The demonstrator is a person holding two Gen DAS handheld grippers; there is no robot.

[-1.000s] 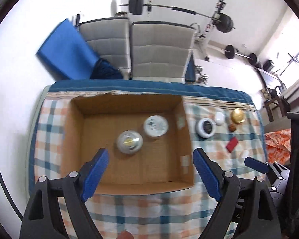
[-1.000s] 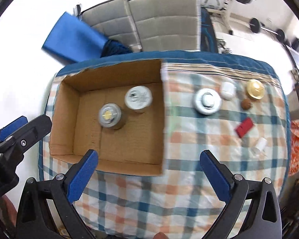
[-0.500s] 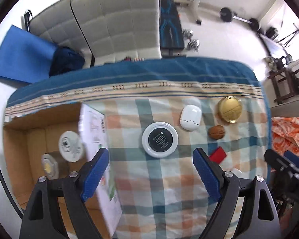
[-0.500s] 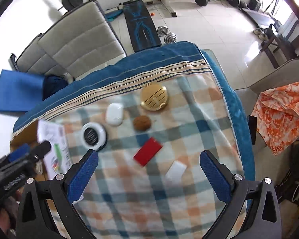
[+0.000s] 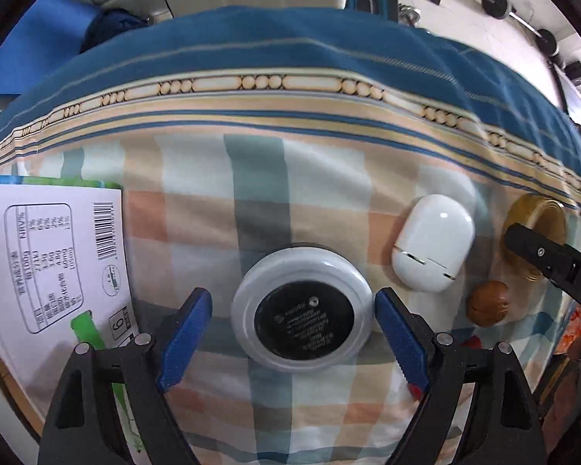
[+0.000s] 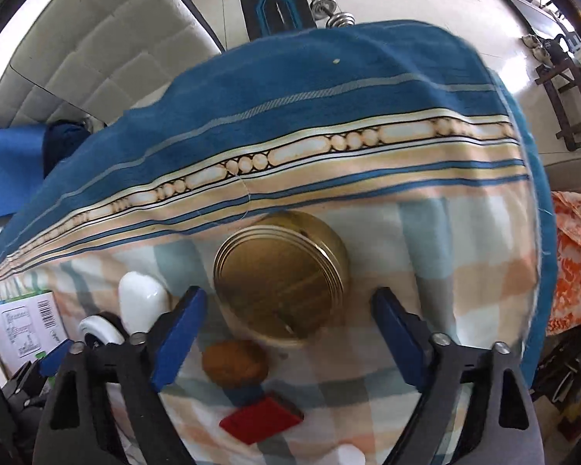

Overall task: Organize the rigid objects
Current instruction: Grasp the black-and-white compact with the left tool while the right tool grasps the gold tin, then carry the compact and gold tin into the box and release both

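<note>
In the left wrist view, a white round jar with a black top (image 5: 300,314) stands on the checked cloth. My left gripper (image 5: 290,329) is low over it, open, a blue finger on either side and not pressing. In the right wrist view, a gold round tin (image 6: 281,279) sits between the fingers of my right gripper (image 6: 288,333). Its jaws are closing, with gaps still on both sides. A white oval case (image 5: 432,242), a brown nut-like ball (image 5: 488,302) and a red flat piece (image 6: 261,418) lie close by.
The cardboard box's printed flap (image 5: 50,263) stands at the left. The right gripper's black frame (image 5: 542,259) covers part of the gold tin there. The cloth's blue border (image 6: 329,89) marks the table's far edge, with a grey sofa (image 6: 97,38) and floor weights beyond. Orange fabric (image 6: 577,259) lies at the right.
Both grippers swung right from above the box and dropped close to the cloth. The left now straddles the white jar, the right the gold tin. The right jaws have narrowed.
</note>
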